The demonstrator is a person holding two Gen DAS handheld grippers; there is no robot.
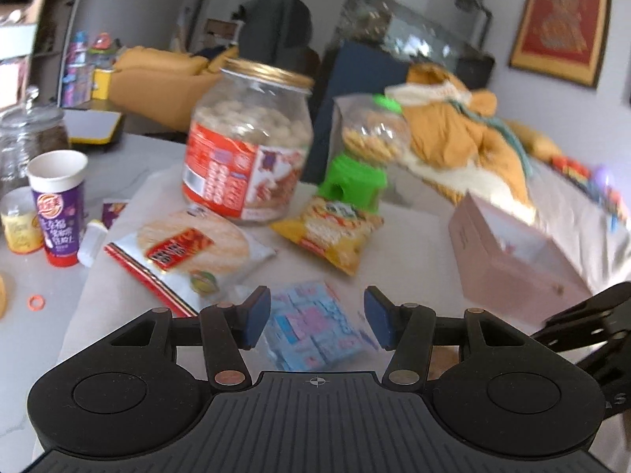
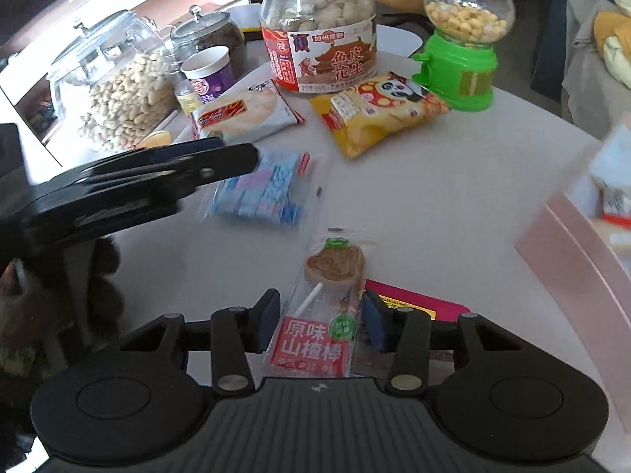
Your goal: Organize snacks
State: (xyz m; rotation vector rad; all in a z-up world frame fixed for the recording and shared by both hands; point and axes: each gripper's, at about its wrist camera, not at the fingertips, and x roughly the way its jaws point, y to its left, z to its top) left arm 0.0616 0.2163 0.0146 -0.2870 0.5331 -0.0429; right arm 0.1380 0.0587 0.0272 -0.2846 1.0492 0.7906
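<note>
A clear bag of blue and pink candies [image 1: 311, 327] sits between the pads of my left gripper [image 1: 317, 323], which is shut on it just above the white table [image 1: 414, 244]. From the right wrist view the left gripper's fingers [image 2: 221, 161] reach over the blurred candy bag [image 2: 264, 189]. My right gripper [image 2: 321, 323] is shut on a wrapped hawthorn lollipop [image 2: 327, 272], its pads touching the wrapper's edges. A flat red packet [image 2: 418, 299] lies under the right pad. The pink box [image 2: 572, 244] [image 1: 512, 260] stands open to the right, packets inside.
Behind stand a peanut jar [image 2: 319, 27], a green candy dispenser [image 2: 461, 67], a yellow panda snack bag [image 2: 378, 114] and a rice cracker packet [image 2: 240, 114]. A purple cup [image 2: 209, 75] and glass jars [image 2: 114, 90] crowd the left. Orange cloth [image 1: 465, 134] lies beyond the box.
</note>
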